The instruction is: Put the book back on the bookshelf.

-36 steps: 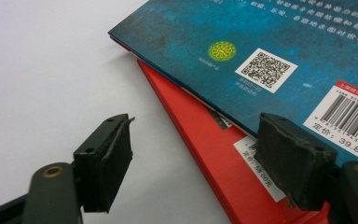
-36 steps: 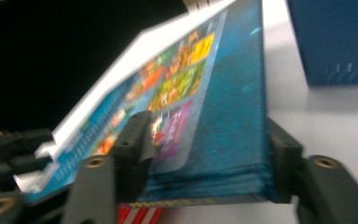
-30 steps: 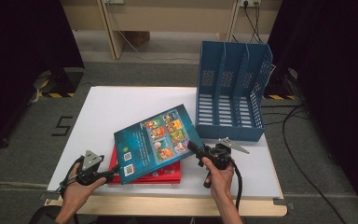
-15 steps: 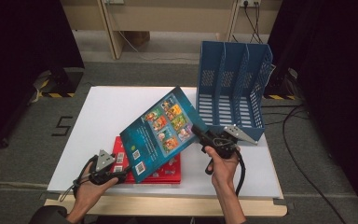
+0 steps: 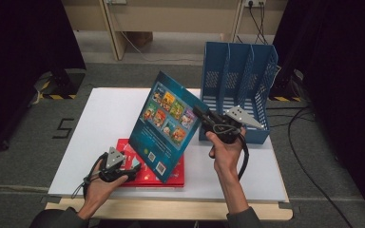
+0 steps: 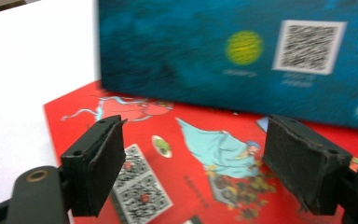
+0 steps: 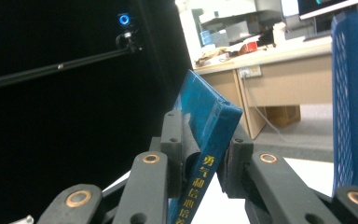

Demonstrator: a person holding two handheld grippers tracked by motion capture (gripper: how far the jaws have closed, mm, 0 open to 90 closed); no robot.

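A blue book [image 5: 164, 126] stands steeply tilted, back cover towards me, with its lower edge down at the red book [image 5: 173, 176] that lies flat on the white table [image 5: 109, 118]. My right gripper [image 5: 198, 114] is shut on the blue book's spine [image 7: 205, 107]; its jaws have just been closing on it, and both pads [image 7: 230, 158] press it. My left gripper [image 5: 135, 166] is at the red book's left end, and its jaws have just been opening. In the left gripper view it [image 6: 193, 149] stands open over the red cover [image 6: 177, 177] with nothing gripped, the blue book [image 6: 191, 56] just ahead.
A blue file rack [image 5: 235, 90] with upright slots stands at the table's back right, just behind my right hand. The table's front edge runs close under both forearms. Cables lie on the floor to the right.
The right hand has risen and swung the blue book from a low slant to nearly upright. The left gripper has let go, opened and shifted slightly right along the red book.
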